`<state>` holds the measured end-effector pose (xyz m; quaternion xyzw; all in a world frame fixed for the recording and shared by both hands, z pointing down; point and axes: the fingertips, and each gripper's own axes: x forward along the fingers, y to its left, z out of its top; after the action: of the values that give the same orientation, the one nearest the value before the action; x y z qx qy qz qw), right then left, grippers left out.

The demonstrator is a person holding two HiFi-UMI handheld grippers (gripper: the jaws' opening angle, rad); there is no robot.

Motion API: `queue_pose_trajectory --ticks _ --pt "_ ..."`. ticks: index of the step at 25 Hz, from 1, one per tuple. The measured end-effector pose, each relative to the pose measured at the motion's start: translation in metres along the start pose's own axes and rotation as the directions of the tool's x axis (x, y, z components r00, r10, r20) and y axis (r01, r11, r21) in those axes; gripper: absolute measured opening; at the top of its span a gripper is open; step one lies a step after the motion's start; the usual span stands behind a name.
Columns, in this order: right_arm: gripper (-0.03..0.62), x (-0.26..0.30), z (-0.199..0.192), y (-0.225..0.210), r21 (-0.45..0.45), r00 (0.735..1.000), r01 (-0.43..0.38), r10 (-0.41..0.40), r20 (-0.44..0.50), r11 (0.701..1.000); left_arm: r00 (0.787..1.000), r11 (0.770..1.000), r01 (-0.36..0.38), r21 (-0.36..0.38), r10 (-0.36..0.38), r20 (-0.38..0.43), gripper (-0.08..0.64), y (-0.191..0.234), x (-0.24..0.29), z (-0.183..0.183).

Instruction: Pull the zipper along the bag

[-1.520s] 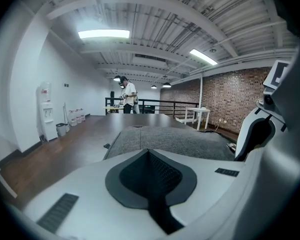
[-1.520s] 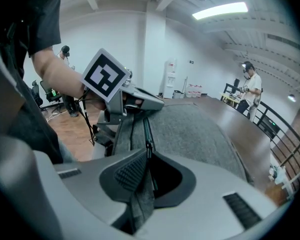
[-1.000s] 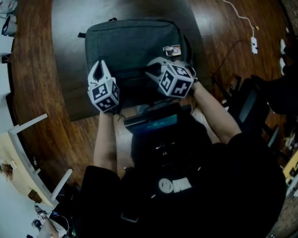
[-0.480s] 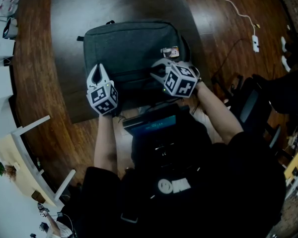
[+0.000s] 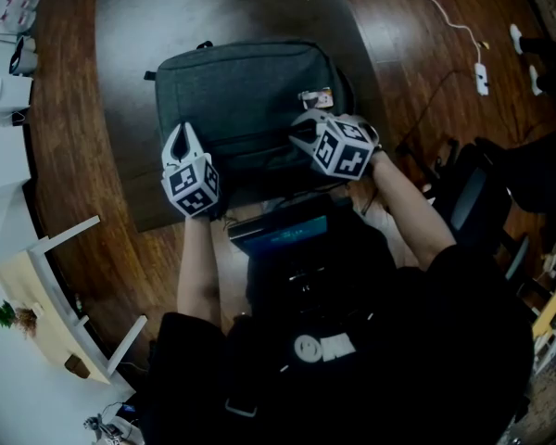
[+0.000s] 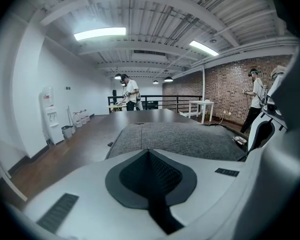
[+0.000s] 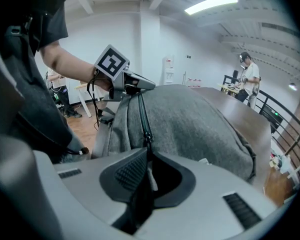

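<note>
Right gripper view — right gripper [image 7: 149, 153] pinching zipper pull [image 7: 147, 137], left gripper [image 6: 149, 153] pressed together

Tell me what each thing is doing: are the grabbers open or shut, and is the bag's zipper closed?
left gripper: shut, nothing held.
right gripper: shut on the zipper pull.
zipper: looks closed beyond the zipper pull.
bag: lying flat.
</note>
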<state>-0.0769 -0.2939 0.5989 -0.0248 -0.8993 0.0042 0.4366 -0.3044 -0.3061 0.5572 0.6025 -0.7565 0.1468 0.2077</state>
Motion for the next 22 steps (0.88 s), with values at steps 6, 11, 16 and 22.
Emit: queue_pose_trajectory --ticks 6,11,16,22 --pt "0.003 0.0 -0.023 -0.009 -0.011 0.999 0.023 -0.023 -0.043 1.0 1.0 1.0 -0.017 0.016 0.017 -0.002 0.002 -0.001 0.002 0.001" --pt "0.003 -0.028 -0.003 -0.028 0.037 0.996 0.073 -0.075 0.058 0.997 0.999 0.998 -0.044 0.034 0.044 -0.002 0.002 0.002 0.001 0.002" --pt "0.003 -0.051 0.01 -0.05 0.156 0.967 0.105 -0.138 0.214 0.982 0.999 0.999 -0.036 0.014 0.036 0.004 0.002 -0.006 -0.006 0.01" --pt "0.003 -0.087 0.061 -0.06 0.302 0.825 0.001 -0.171 0.539 0.953 0.997 1.0 -0.03 0.003 0.029 0.071 0.002 -0.025 -0.019 0.038"
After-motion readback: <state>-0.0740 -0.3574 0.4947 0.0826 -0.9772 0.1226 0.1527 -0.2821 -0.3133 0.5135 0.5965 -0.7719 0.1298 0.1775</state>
